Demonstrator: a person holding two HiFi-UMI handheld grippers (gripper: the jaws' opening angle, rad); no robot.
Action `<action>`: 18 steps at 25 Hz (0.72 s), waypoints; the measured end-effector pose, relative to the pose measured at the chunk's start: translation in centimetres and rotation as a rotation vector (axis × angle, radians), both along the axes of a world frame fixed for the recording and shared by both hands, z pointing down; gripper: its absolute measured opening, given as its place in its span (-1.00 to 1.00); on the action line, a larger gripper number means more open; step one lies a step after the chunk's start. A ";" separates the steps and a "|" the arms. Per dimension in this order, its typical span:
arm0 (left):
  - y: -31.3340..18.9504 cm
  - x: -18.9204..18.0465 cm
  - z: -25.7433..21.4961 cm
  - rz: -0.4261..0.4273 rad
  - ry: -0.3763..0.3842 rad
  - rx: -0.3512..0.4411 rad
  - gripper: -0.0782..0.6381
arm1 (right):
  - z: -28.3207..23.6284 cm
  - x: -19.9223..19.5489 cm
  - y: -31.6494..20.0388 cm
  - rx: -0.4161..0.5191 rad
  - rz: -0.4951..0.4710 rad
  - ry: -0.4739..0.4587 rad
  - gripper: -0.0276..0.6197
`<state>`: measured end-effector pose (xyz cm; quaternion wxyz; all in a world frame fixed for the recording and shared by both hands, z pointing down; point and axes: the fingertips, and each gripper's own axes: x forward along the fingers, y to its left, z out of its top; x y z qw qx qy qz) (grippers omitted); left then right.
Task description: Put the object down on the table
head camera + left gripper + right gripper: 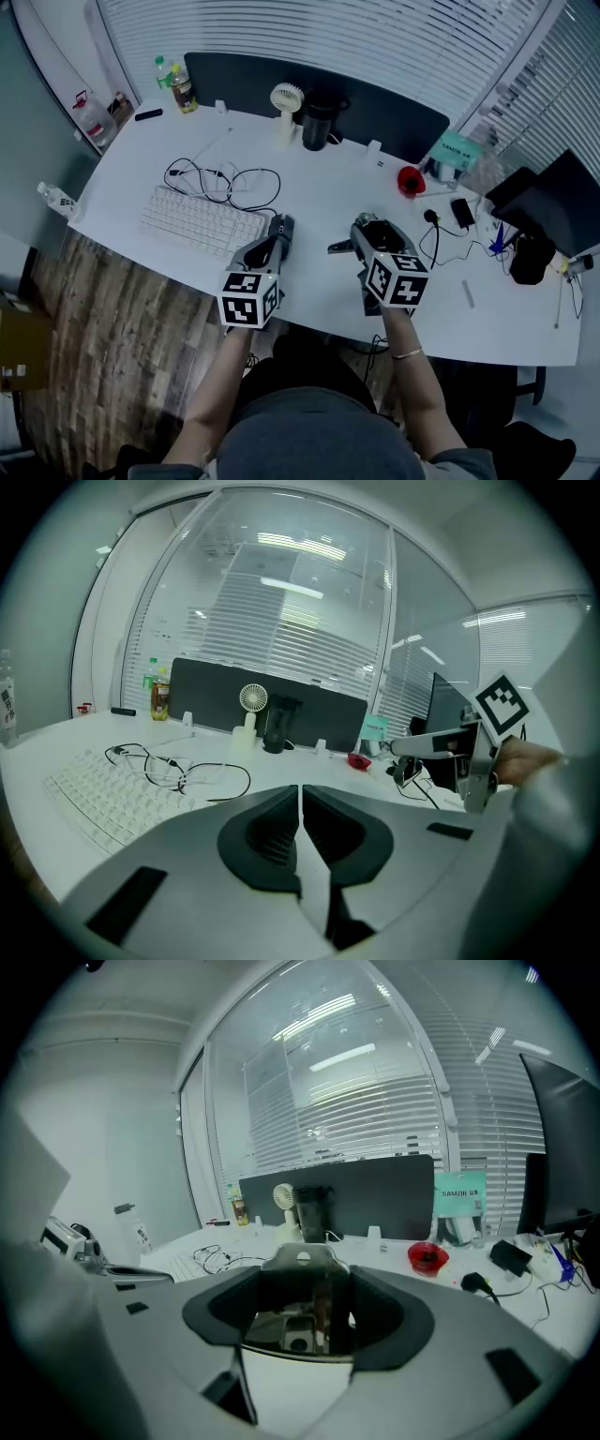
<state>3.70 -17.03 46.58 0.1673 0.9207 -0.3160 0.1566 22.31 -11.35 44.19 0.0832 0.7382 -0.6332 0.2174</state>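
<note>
My right gripper [367, 231] hangs just above the white table [309, 281], near its front edge. It is shut on a shiny metal object [339, 247] whose end sticks out to the left. In the right gripper view that metal piece [302, 1260], with a small hole in its rounded tip, sits clamped between the dark pads of my right gripper [305, 1302]. My left gripper [281, 227] hovers beside the keyboard's right end. Seen in its own view, the left gripper [300, 810] has its jaws pressed together with nothing between them.
A white keyboard [201, 221] and a tangle of black cable [223, 178] lie at the left. A small fan [286, 105] and a black cup [319, 122] stand at the back. A red bowl [410, 180], a plug [431, 217] and a dark monitor [553, 202] are at the right.
</note>
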 end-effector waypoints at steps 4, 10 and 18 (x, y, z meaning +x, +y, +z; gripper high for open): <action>-1.0 0.2 -0.1 -0.019 -0.001 0.003 -0.70 | -0.5 0.7 -2.3 0.006 -0.024 0.021 -0.01; -2.9 0.4 -0.5 -0.055 0.003 0.010 -0.70 | -0.3 0.8 -5.9 -0.005 -0.075 0.032 -0.01; -4.7 -0.6 -0.3 -0.114 -0.010 0.003 -0.70 | 0.9 0.6 -10.6 -0.044 -0.149 0.051 -0.02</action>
